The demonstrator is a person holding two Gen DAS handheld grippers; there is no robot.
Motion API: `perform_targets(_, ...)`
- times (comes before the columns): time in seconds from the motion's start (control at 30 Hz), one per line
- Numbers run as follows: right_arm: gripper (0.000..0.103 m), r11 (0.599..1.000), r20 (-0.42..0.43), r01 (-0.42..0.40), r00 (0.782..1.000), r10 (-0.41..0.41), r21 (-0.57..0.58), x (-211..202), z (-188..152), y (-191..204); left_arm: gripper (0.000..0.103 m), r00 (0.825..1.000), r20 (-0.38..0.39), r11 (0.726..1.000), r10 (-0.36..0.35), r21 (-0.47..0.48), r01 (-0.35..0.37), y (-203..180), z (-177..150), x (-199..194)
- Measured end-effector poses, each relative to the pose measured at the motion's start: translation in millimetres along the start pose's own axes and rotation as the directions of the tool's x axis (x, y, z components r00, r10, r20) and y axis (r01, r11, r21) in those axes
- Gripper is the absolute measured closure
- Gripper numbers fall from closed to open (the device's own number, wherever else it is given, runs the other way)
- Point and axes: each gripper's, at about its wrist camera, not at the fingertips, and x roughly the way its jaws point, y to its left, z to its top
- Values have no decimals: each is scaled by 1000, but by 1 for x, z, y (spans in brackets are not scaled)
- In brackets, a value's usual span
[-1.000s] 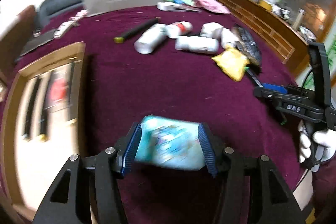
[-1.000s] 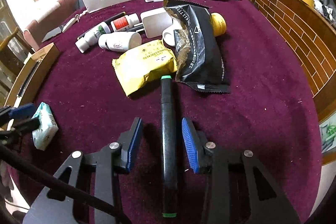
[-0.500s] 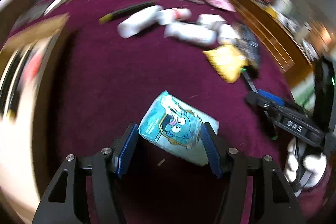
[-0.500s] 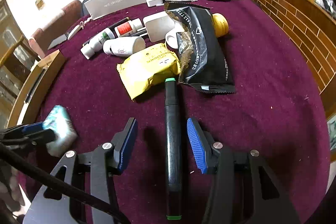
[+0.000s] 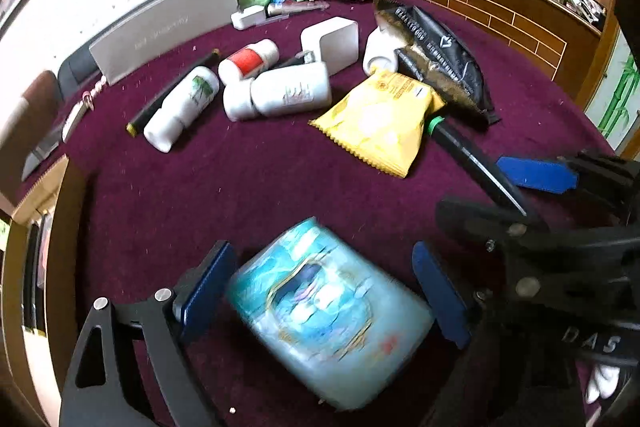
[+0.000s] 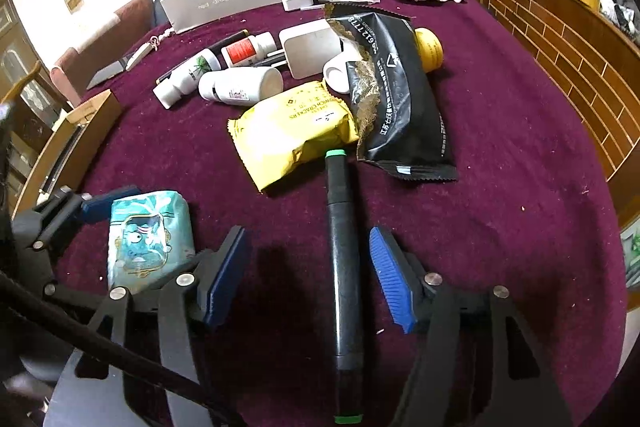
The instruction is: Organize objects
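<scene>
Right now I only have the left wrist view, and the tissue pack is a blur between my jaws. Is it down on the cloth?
Observer: Yes. The right wrist view shows the tissue pack sharp and lying flat on the cloth, with the left gripper opening around it.
Operator: Is the marker free of the right pads?
Observer: Yes. The marker lies between the opening jaws of the right gripper, with a gap on each side.
Operator: Anything behind the black bag?
Observer: A yellow bottle lies against the far side of the bag.
</scene>
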Motion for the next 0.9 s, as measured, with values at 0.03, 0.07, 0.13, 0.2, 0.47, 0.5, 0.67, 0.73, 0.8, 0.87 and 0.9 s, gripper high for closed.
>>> perform_targets(0.03,41,1000,-2,-1,1000,1,5,0,1,-1,21,1000,-3,999,-30,-11,30,3,0,0)
perform_targets(0.07,41,1000,-3,0,1000,0,5,0,1,-1,33,997,-7,997,-76,-29,76,8,-2,0)
perform_targets(0.13,41,1000,-6,4,1000,-4,7,0,1,-1,63,995,9,994,-97,-40,97,19,-6,-7)
perform_targets(0.2,44,1000,-17,21,1000,-21,-2,1,2,1,97,985,14,979,-173,-109,174,38,-10,-17)
perform_targets(0.47,90,997,-21,76,997,-76,-7,-3,1,-8,99,960,145,926,-241,-263,272,105,-33,-61)
perform_targets(0.5,90,997,-22,75,997,-74,0,-4,0,-8,99,959,135,920,-250,-275,279,109,-37,-61)
perform_targets(0.67,90,999,-35,44,998,-44,2,-8,-5,1,84,932,150,909,-330,-214,357,104,-48,-63)
perform_targets(0.73,90,999,-48,34,998,-34,5,-7,-8,3,72,932,184,946,-313,-30,324,86,-45,-73)
perform_targets(0.8,90,999,-47,38,998,-38,-2,-8,-10,4,71,928,213,946,-305,182,269,66,-41,-82)
perform_targets(0.87,90,999,-48,33,998,-32,7,-8,-10,3,69,932,190,913,-308,333,234,53,-39,-81)
perform_targets(0.9,90,1000,-49,27,998,-27,13,-8,-10,2,68,941,164,888,-296,409,208,45,-38,-78)
